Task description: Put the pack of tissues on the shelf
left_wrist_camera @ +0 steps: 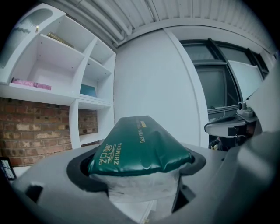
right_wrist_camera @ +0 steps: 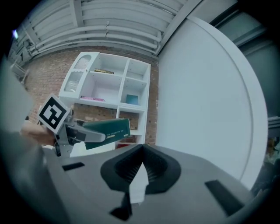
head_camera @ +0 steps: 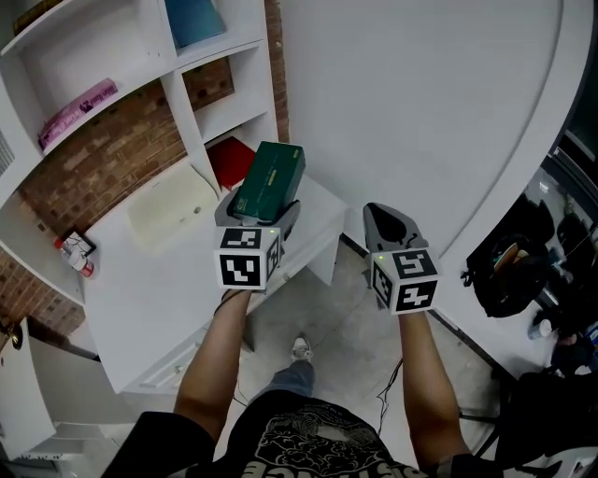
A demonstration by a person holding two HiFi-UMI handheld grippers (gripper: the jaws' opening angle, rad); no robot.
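A dark green pack of tissues (head_camera: 272,175) (left_wrist_camera: 141,146) sticks up from my left gripper (head_camera: 261,212) (left_wrist_camera: 141,177), which is shut on its lower end. Gripper and pack hang over the far corner of a white counter (head_camera: 149,299), in front of the white shelf unit (head_camera: 192,126) (left_wrist_camera: 75,99) (right_wrist_camera: 124,94). The right gripper view shows the pack (right_wrist_camera: 108,130) level with the shelf's lower bays. My right gripper (head_camera: 387,222) (right_wrist_camera: 141,162) is shut with nothing in it, to the right of the counter over the floor.
On the shelf lie a pink packet (head_camera: 78,113), a blue item (head_camera: 195,19) and a red item (head_camera: 230,160). A cream box (head_camera: 173,212) and a small red-and-white bottle (head_camera: 77,253) sit on the counter. A curved white wall (head_camera: 430,103) stands to the right, with dark gear (head_camera: 512,268) beyond it.
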